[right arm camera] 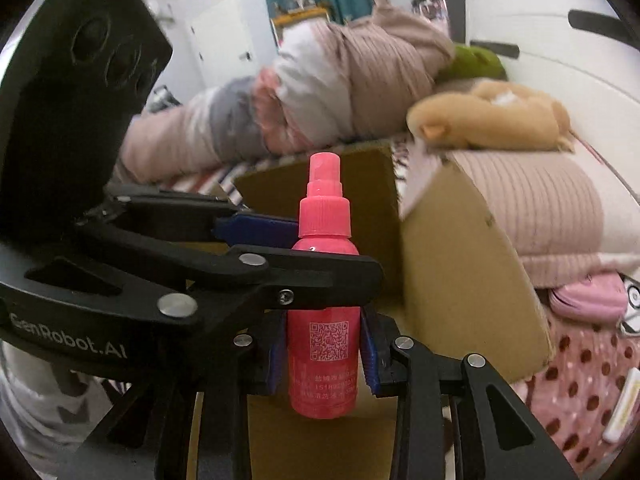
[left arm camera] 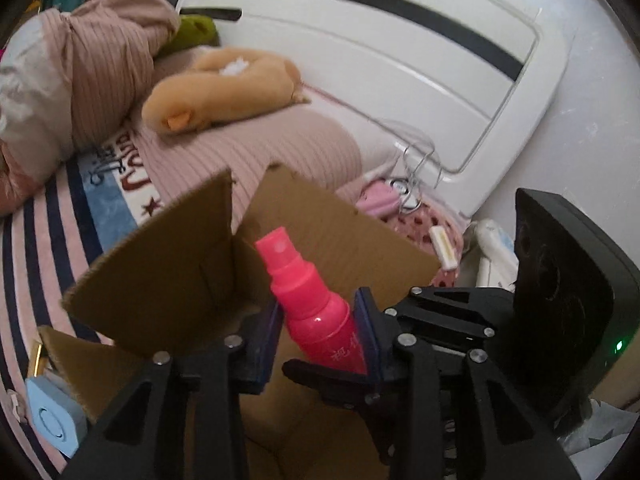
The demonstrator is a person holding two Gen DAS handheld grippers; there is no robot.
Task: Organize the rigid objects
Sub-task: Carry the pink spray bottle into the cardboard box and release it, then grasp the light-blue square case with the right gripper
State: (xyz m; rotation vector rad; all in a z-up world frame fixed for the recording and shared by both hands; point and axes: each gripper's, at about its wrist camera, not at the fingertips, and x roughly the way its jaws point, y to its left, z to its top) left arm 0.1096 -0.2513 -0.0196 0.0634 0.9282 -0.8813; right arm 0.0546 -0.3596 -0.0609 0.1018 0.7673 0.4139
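Note:
A pink spray bottle (left arm camera: 316, 312) (right arm camera: 324, 340) stands upright above an open cardboard box (left arm camera: 168, 280) (right arm camera: 460, 280) on the bed. My left gripper (left arm camera: 318, 332) is shut on its upper body, and it crosses the right wrist view (right arm camera: 304, 252) from the left. My right gripper (right arm camera: 324, 354) is shut on the bottle's lower body, near the QR label. In the left wrist view the right gripper comes in from the right, one of its fingers (left arm camera: 328, 380) under the bottle. Both grippers hold the bottle at once.
A tan plush toy (left arm camera: 224, 88) (right arm camera: 492, 116) lies on a pink ribbed pillow (left arm camera: 280, 148). Bundled bedding (left arm camera: 80, 80) lies behind. A white headboard (left arm camera: 380, 60) rises at the right. A light blue object (left arm camera: 52, 412) lies left of the box. A pink polka-dot item (right arm camera: 580, 380) is at the right.

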